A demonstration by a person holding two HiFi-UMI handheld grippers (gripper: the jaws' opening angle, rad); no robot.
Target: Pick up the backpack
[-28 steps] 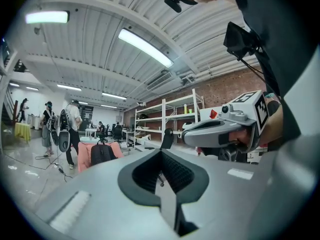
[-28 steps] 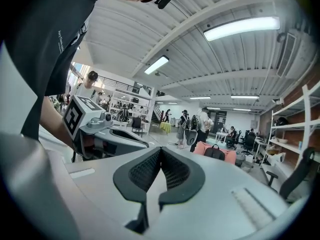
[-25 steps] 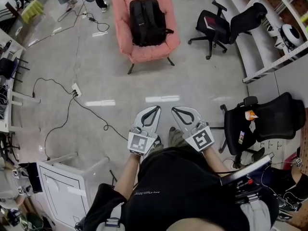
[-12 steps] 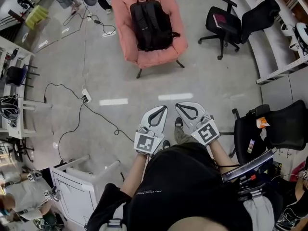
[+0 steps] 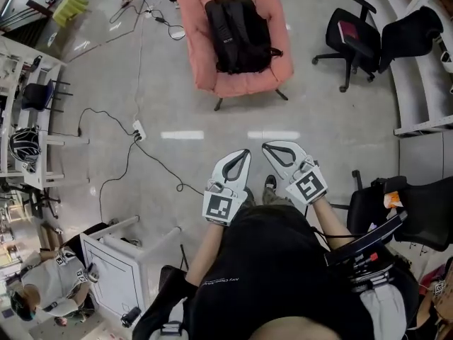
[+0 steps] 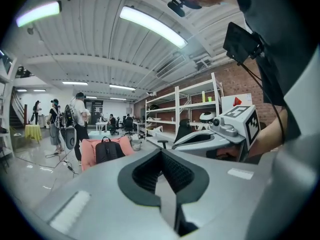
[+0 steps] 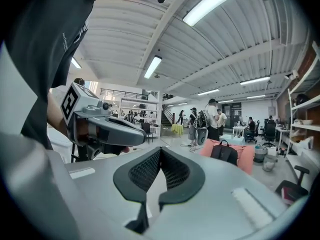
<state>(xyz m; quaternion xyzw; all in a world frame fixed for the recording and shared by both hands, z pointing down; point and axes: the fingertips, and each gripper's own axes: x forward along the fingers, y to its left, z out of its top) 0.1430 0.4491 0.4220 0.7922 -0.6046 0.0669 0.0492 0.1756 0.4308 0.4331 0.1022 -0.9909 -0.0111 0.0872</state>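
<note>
Plainly the approach is under way. Against the two earlier head views, the black backpack (image 5: 239,34) on the pink armchair (image 5: 197,48) has slid a little rightward along the top of the frame and grown somewhat larger. The power strip (image 5: 138,129) on the floor at the left has drifted rightward too. The left gripper (image 5: 244,154) and right gripper (image 5: 269,148) keep their places side by side at lower centre. Both are clenched on nothing, tips meeting with only air in the ribbed hollow behind them (each gripper view confirms it).

For the task this is approach only. The backpack rests in the armchair at top centre, well apart from both tools, and the jaws will have to part before any grab.

Some things are hard to read. The bag's top handle is only a small loop near the upper edge, where the armchair's back is cut off. One strap sticks out at its right side, and the rest blends into the black. In both gripper views the backpack is a small dark shape far off. The person's torso hides the floor at bottom centre and most of the feet.
</note>
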